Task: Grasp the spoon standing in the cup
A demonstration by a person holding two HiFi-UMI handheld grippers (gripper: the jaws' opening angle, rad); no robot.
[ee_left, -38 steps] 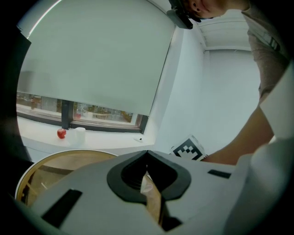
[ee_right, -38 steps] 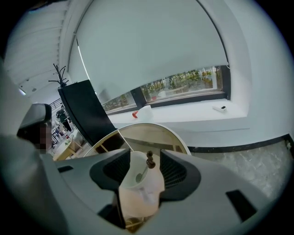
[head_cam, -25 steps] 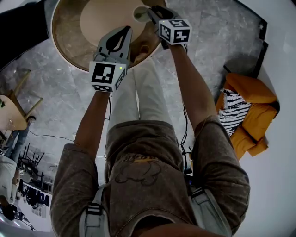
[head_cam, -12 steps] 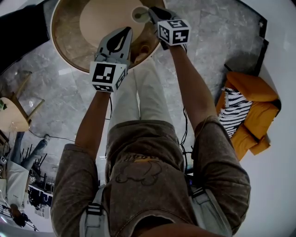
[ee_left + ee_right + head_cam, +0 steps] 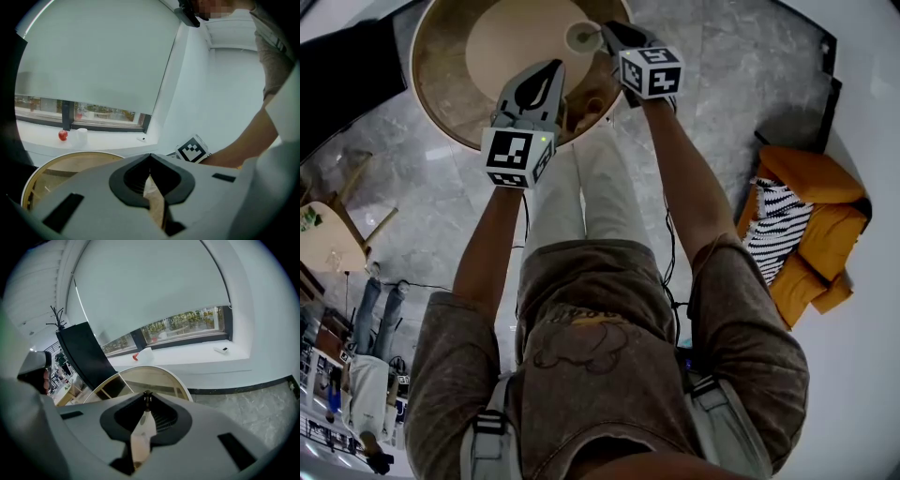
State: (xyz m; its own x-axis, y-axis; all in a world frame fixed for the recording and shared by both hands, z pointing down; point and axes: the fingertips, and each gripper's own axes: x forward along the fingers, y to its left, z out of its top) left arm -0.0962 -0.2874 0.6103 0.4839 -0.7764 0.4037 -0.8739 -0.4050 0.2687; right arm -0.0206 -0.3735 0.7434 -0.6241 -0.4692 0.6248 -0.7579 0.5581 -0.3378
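A pale cup (image 5: 582, 37) stands on the round wooden table (image 5: 441, 84) at the top of the head view. My right gripper (image 5: 606, 31) reaches to the cup's right rim. In the right gripper view its jaws (image 5: 146, 398) stand nearly together, pinching a thin dark spoon handle (image 5: 147, 396) at their tips. The rest of the spoon is hidden. My left gripper (image 5: 551, 67) hovers over the table's near edge, left of the cup, shut with nothing in it; its jaw tips (image 5: 150, 156) meet in the left gripper view.
An orange seat (image 5: 811, 234) with a striped cloth stands on the stone floor at the right. A black panel (image 5: 342, 70) is at the upper left, a small wooden table (image 5: 323, 239) at the left. A red apple (image 5: 62, 135) lies on the window sill.
Both grippers stay about where they were, the right one at the cup. The head view has shifted a little, and people far off at the lower left have moved.
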